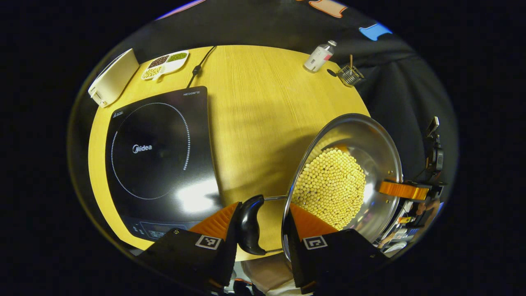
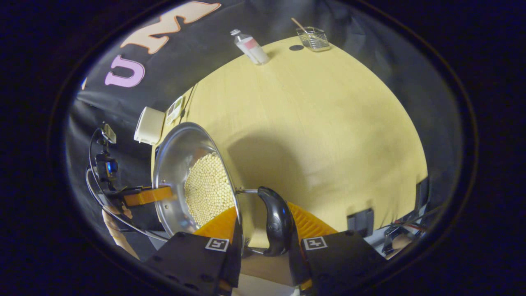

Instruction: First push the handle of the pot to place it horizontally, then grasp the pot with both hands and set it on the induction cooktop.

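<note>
A steel pot [image 1: 370, 144] full of yellow beans [image 1: 331, 187] hangs tilted over the right part of the wooden table [image 1: 254, 102], casting a shadow on it. My left gripper [image 1: 264, 205] is shut across one black handle [image 1: 250, 224] and the pot's rim, with one finger inside the pot. My right gripper [image 2: 263, 209] clamps the opposite black handle [image 2: 276, 222] and the rim of the pot [image 2: 176, 156] the same way. Each gripper appears across the pot in the other's view: the right gripper [image 1: 404, 190] and the left gripper [image 2: 144, 195]. The black induction cooktop [image 1: 158, 152] lies to the pot's left.
Behind the cooktop stand a white box [image 1: 113, 76] and a divided dish of beans [image 1: 164, 64], with the power cable [image 1: 199, 65] beside them. A bottle [image 1: 318, 56] and a wire basket [image 1: 350, 75] sit at the far right edge. Bare table lies between cooktop and pot.
</note>
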The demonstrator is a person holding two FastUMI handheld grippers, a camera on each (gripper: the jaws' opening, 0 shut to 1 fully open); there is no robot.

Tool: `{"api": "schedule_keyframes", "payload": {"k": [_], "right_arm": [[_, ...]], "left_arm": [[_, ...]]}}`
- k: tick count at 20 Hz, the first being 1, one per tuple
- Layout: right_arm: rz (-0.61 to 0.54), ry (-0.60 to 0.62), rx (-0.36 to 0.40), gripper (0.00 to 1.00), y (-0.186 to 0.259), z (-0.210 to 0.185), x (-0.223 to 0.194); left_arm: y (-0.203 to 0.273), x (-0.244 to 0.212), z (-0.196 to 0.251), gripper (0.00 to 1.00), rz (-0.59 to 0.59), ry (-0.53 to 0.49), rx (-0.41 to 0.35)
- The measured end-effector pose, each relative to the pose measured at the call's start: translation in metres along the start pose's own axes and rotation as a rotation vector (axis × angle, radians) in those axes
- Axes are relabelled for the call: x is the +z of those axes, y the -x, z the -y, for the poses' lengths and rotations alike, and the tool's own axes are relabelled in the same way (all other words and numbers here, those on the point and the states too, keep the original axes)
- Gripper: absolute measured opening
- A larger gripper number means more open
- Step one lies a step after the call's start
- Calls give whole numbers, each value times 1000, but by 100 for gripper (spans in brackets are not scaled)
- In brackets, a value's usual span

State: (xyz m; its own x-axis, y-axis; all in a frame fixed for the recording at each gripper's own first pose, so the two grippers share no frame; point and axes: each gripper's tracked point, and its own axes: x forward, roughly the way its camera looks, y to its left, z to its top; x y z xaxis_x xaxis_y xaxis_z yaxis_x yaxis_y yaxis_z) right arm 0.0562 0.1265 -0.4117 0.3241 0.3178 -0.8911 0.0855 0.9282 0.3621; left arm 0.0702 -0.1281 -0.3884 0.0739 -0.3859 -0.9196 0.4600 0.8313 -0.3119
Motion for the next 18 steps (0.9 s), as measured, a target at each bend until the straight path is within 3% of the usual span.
{"api": "schedule_keyframes", "payload": {"k": [8,18], "right_arm": [[46,-61,-19,51,-4,-70,-43],[79,-16,-29,51,-29,-160,-46]], "left_arm": [[35,-6,-62,58,0,-75,-22],[65,-1,-140,58,39,-50,-18]]}}
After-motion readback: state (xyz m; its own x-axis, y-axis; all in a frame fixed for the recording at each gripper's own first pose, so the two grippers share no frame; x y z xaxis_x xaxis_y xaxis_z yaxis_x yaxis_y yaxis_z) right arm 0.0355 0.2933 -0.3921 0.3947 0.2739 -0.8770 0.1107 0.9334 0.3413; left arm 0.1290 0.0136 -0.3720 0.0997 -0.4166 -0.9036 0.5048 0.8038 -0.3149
